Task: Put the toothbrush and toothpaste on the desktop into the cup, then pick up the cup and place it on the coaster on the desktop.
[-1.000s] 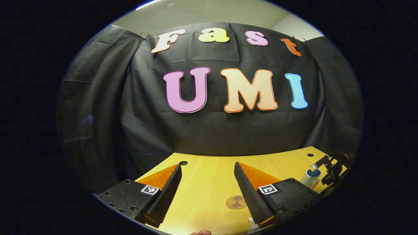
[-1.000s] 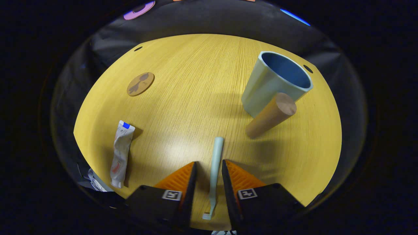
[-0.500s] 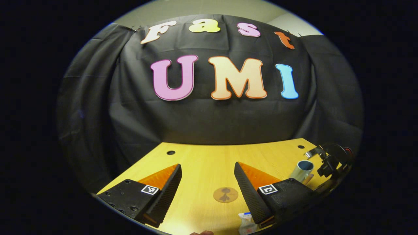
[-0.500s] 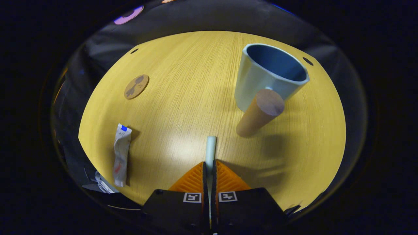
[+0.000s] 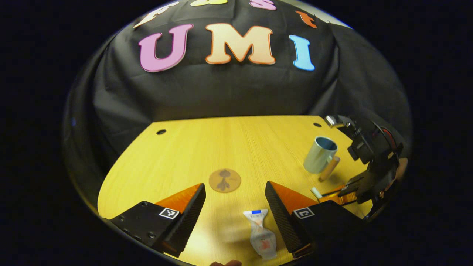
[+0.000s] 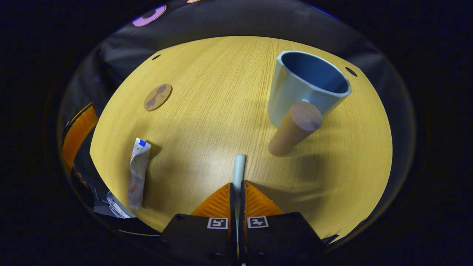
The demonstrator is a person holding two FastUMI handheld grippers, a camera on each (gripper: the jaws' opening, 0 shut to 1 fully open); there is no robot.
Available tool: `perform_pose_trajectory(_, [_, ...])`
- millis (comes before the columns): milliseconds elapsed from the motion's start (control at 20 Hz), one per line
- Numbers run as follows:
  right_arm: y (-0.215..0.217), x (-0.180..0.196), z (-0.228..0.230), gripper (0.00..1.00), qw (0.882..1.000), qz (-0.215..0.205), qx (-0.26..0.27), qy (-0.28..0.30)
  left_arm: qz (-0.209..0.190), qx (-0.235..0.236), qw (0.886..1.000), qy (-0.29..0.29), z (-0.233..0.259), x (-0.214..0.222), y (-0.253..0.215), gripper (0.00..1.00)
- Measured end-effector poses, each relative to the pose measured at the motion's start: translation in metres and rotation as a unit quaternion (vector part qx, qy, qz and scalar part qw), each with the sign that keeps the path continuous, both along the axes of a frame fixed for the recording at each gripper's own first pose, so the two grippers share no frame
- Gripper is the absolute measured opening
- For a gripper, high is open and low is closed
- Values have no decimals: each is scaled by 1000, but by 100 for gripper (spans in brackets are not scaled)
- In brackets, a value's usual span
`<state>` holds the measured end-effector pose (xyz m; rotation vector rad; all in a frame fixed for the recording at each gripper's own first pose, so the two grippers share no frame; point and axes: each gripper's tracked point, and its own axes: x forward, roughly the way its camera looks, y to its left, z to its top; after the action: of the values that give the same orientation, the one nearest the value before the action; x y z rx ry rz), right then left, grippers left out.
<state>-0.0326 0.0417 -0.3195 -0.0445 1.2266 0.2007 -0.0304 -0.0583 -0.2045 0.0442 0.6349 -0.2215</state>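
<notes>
We see the wooden desktop (image 6: 207, 111) as the largest thing, spreading out below the black cloth wall (image 5: 221, 92) at its far side. On its far right stands the cup (image 6: 299, 88), upright, pale outside and blue inside, with a wooden cylinder handle (image 6: 295, 127) pointing toward us in the right gripper view; in the left gripper view we find the same cup (image 5: 320, 154) on the right of the desktop.

The right gripper (image 6: 236, 192) has its two fingers pressed together on the toothbrush (image 6: 238, 169), whose pale handle end sticks out forward from between them, just near of the cup's handle. We cannot tell whether the toothbrush is touching the desktop. In the left gripper view that gripper (image 5: 334, 193) shows at the right edge, the toothbrush tip (image 5: 315, 192) poking out of it.

The left gripper (image 5: 235, 207) is spread wide with nothing between its fingers, above the near part of the desktop.

The toothpaste (image 5: 260, 236) lies flat between those fingers and closer to the right one; in the right gripper view it (image 6: 138, 173) lies on the near left.

The round coaster (image 5: 224, 180) lies just far of the toothpaste, well left of the cup; we also see it (image 6: 157, 97) on the far left.
</notes>
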Motion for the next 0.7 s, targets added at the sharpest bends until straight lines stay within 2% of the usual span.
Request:
perform_pose_trajectory(350, [0,0,0,5,1000,0,13,-2,-34,48,992,110,-61,-33,-9,96])
perform_pose_trajectory(700, [-1,0,0,5,1000,8,10,-10,-45,66,979,188,-97,-53,-15,95])
